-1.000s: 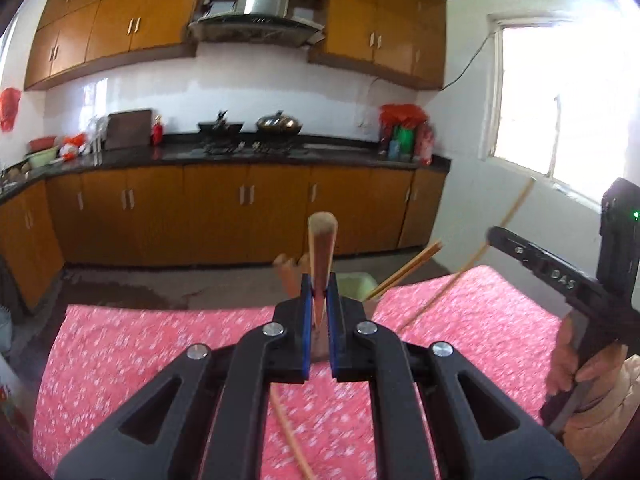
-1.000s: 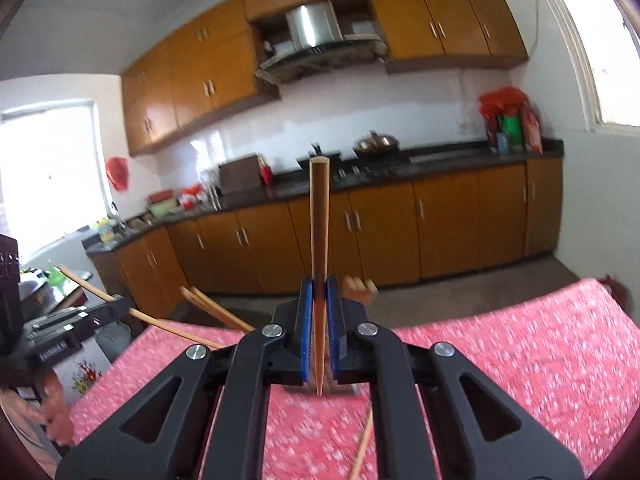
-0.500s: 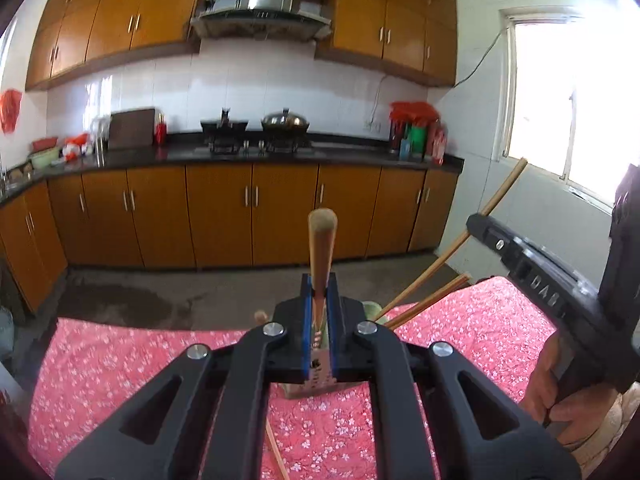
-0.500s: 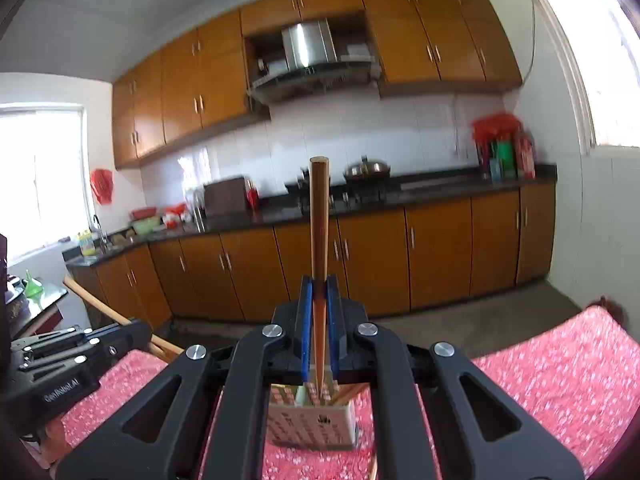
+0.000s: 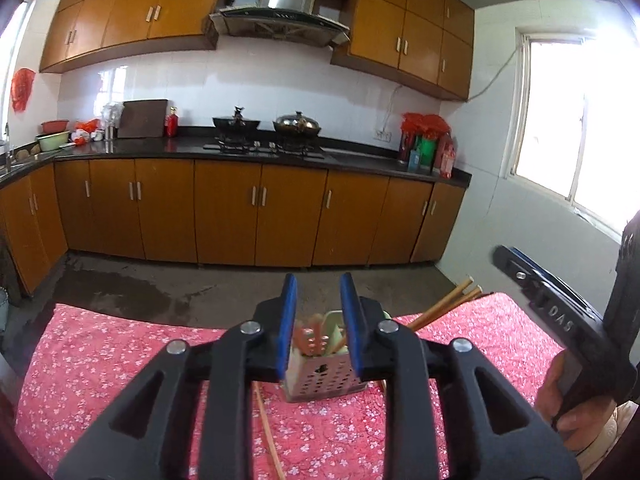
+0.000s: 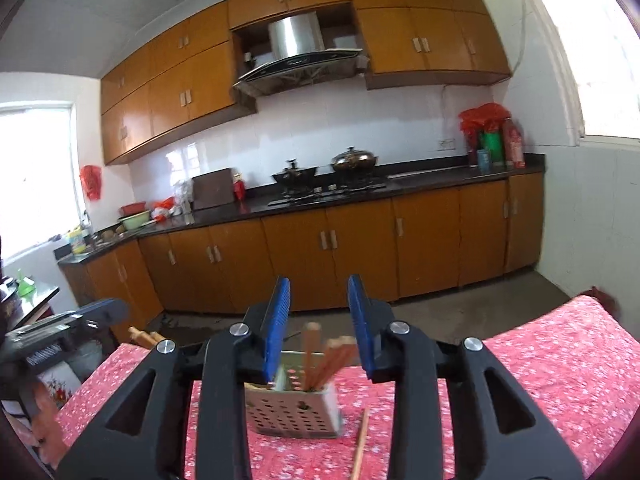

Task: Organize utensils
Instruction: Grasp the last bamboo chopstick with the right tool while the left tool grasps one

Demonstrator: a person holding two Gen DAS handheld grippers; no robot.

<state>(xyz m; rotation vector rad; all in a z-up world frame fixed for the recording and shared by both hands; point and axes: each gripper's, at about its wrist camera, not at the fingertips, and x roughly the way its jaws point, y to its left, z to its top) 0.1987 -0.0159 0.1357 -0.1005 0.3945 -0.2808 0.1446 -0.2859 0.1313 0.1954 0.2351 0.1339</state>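
Perforated metal holder [image 6: 294, 414] grips smooth, perhaps wooden, chopsticks [image 6: 320, 360].

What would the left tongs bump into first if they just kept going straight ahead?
Probably the perforated utensil holder with chopsticks standing in it: it sits framed between the opening, empty left tongs, which tilt slightly down toward it. Depth is hard to judge through this lens.

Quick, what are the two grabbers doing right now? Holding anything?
Left gripper: jaws opening, nothing between them; the utensil holder sits beyond.
Right gripper: jaws opening, holding nothing; chopsticks stand in the holder.
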